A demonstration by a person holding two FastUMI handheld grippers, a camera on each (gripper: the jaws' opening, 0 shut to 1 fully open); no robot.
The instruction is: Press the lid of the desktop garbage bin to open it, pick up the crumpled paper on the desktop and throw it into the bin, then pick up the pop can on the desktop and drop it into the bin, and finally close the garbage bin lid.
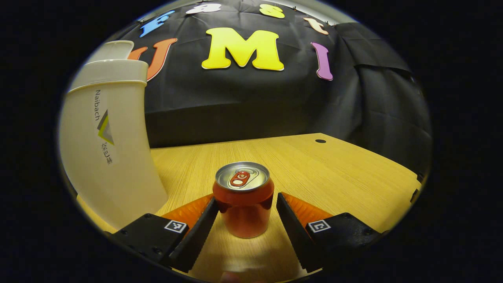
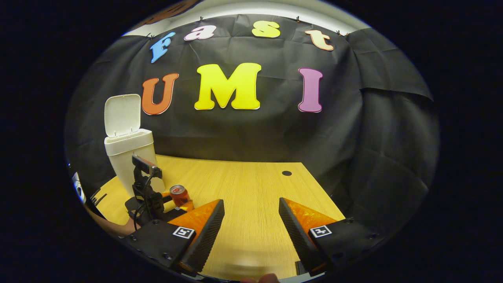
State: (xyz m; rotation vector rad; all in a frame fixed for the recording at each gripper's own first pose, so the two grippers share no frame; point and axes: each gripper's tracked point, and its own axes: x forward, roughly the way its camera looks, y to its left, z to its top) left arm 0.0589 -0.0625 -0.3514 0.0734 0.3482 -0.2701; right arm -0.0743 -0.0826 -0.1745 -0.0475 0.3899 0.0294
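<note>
A red pop can (image 1: pixel 243 208) stands upright on the wooden desk (image 1: pixel 334 173), between the fingers of my left gripper (image 1: pixel 246 200). That gripper is open and straddles the can; a narrow gap shows at the right finger. The white bin (image 1: pixel 110 157) rises close on the left with its lid (image 1: pixel 114 49) raised. In the right gripper view the bin (image 2: pixel 131 157) stands at the back left with its lid (image 2: pixel 122 114) up, and the can (image 2: pixel 178 195) sits in front of it with the left gripper (image 2: pixel 157 204) at it. My right gripper (image 2: pixel 251 201) hangs open over bare desk.
A small dark hole (image 2: pixel 287 173) marks the desk near its far right edge. The black cloth wall stands right behind the desk. A person's forearm (image 2: pixel 114 226) holds the left gripper at the lower left of the right gripper view.
</note>
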